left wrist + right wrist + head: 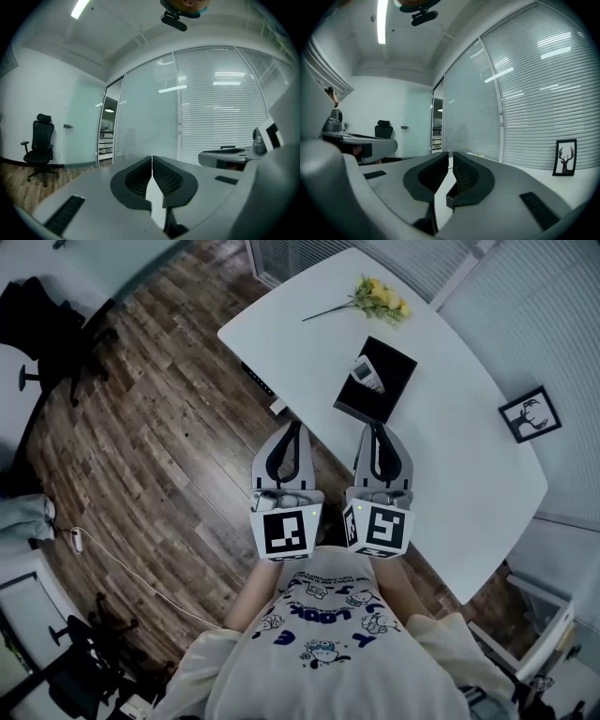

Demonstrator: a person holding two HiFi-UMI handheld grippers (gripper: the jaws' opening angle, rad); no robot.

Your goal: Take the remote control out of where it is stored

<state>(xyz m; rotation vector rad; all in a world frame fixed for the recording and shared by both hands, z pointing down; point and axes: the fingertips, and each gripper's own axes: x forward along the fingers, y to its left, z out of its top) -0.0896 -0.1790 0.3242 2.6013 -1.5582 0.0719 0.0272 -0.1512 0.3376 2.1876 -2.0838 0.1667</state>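
Left tool (296, 427): jaws pressed together, nothing between them. Right tool (374, 427): jaws likewise closed and empty. Both pointed roughly level toward the black box (392, 395).

Remote control (368, 372) sat inside the black box, against its far-left side, light body showing against the dark lining. Not yet touched. The box stood on the white worktop (469, 456). Right tool's tips were just short of the box's near edge; left tool was on that same near side, further left, by the worktop's edge. Yellow flowers (382, 298) lay well beyond the box; a framed deer picture (530, 414) lay well to its right.

Step in hand, as judged: approach and pre-grasp. Notes for doing it well:
- Open the right tool before it reaches the box, not over the remote.
- Come in above the box rim and close across the remote's narrow width.
- Draw it out along the box opening, so the box does not drag.
- Left tool may steady the box's near-left edge; the box looked light enough to slide.
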